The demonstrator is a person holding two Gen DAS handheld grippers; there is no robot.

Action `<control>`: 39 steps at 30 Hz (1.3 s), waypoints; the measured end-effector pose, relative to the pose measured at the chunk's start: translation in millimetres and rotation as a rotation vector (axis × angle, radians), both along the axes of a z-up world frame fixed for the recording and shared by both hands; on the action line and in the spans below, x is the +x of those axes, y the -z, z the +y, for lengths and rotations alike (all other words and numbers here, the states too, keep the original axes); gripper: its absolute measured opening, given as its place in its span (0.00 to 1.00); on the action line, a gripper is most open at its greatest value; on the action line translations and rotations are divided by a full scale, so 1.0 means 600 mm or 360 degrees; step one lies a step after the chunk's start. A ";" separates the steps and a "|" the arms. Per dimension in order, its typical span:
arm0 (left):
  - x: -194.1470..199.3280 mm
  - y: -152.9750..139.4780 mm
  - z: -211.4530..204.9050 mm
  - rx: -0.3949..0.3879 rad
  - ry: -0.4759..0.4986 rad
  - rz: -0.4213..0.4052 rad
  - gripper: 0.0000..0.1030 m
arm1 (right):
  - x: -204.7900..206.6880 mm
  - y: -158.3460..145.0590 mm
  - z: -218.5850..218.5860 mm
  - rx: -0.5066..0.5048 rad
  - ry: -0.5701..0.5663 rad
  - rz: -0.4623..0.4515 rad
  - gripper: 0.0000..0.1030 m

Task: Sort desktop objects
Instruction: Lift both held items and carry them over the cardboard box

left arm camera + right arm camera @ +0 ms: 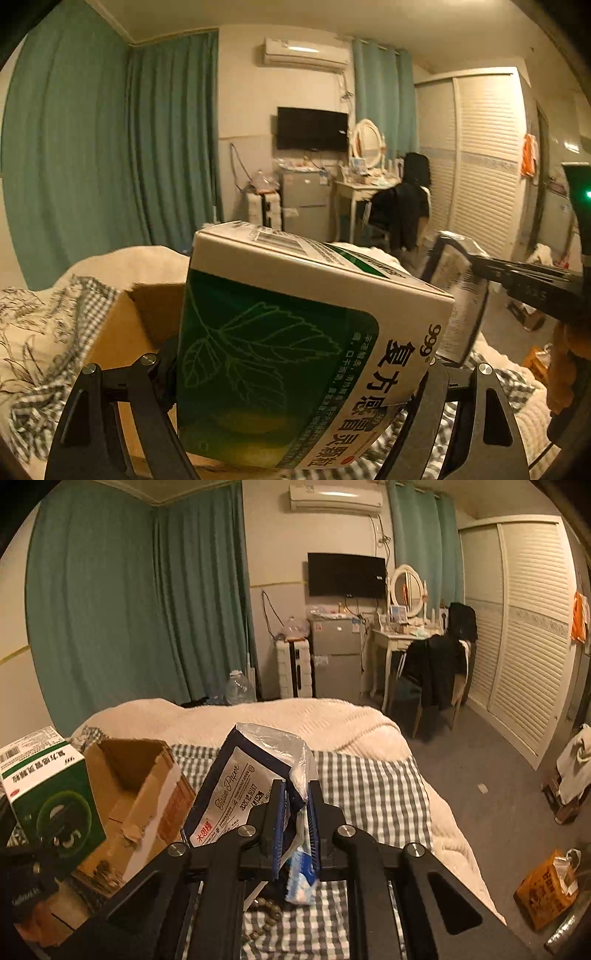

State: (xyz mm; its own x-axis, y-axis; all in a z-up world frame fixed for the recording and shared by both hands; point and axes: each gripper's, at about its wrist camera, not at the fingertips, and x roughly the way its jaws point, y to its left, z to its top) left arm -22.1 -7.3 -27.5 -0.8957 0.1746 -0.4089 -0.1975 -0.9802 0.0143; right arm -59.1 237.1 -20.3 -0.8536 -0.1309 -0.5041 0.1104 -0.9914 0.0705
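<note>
My left gripper is shut on a green and white medicine box and holds it tilted above an open cardboard box on the bed. The medicine box also shows in the right wrist view, left of the cardboard box. My right gripper is shut on a dark blue tissue paper pack and holds it up over the checked cloth. The tissue pack shows in the left wrist view, at the right.
A grey checked cloth and a cream blanket cover the bed. A string of beads lies on the cloth under my right gripper. An orange bag stands on the floor to the right.
</note>
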 end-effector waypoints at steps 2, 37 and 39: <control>-0.007 -0.012 -0.019 0.0029 -0.0026 0.0003 0.82 | -0.001 -0.011 -0.011 -0.0012 -0.0016 0.0027 0.11; -0.049 -0.028 -0.249 0.0047 -0.0373 0.0026 0.82 | -0.020 -0.066 -0.255 0.0000 -0.0328 0.0171 0.11; -0.057 -0.019 -0.249 0.0034 -0.0370 -0.0002 0.82 | -0.026 -0.054 -0.280 0.0027 -0.0374 0.0140 0.11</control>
